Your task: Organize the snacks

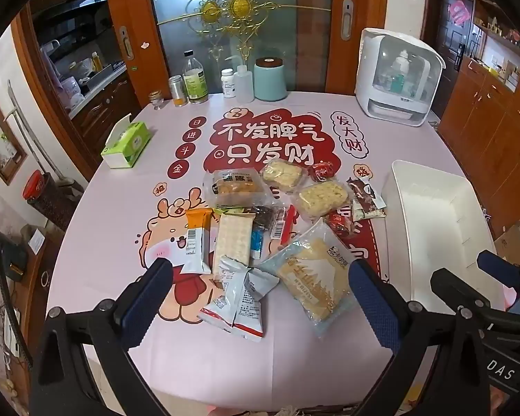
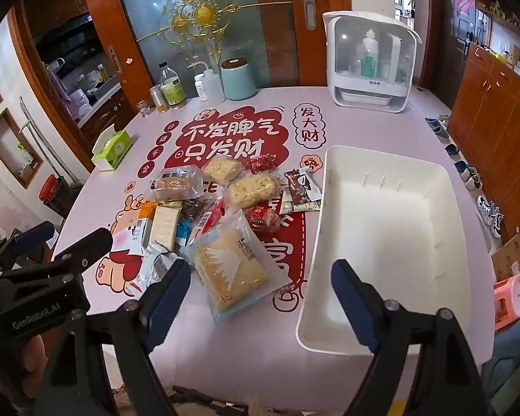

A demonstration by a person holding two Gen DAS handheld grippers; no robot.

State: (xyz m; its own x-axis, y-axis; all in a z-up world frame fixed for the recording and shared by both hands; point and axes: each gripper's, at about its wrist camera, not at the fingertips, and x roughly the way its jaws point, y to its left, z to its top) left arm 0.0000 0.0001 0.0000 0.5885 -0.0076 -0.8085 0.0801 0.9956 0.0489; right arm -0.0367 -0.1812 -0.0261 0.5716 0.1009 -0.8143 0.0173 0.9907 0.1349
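A pile of wrapped snacks lies mid-table: a large pale-blue pastry bag, grey-white packets, an orange packet, a cracker pack, yellow cakes, red candies. An empty white bin stands right of the pile. My left gripper is open and empty, hovering over the near snacks. My right gripper is open and empty, above the pastry bag and the bin's left wall.
A green tissue box sits at the table's left. Bottles and a teal canister line the far edge. A white appliance stands at the far right. A pink stool is on the floor right.
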